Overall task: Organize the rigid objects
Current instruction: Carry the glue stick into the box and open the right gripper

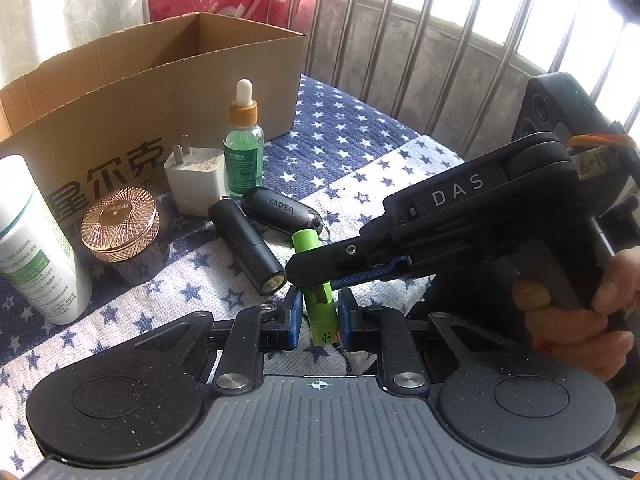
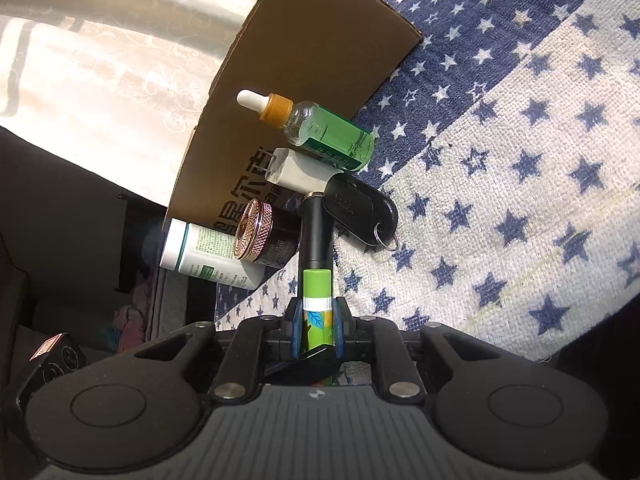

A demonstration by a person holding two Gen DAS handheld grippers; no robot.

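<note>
A green lip-balm tube point(image 1: 320, 320) with a leaf print is held off the star-patterned cloth point(image 1: 360, 152) by both grippers. My left gripper point(image 1: 320, 316) is shut on the tube's lower part, blue pads on either side. My right gripper point(image 1: 310, 278) comes in from the right and is shut across the tube's middle; a person's hand point(image 1: 580, 312) holds its handle. In the right wrist view the tube point(image 2: 317, 280) sticks out forward from my right gripper point(image 2: 318, 320), and a black finger of the left gripper point(image 2: 316, 364) crosses the tube's near end.
An open cardboard box point(image 1: 160, 80) stands at the back. In front of it are a green dropper bottle point(image 1: 243, 148), a white charger plug point(image 1: 196, 180), a black key fob point(image 1: 284, 210), a black cylinder point(image 1: 248, 248), a rose-gold-lidded jar point(image 1: 120, 224) and a white bottle point(image 1: 36, 248). Metal railing bars point(image 1: 400, 40) stand behind.
</note>
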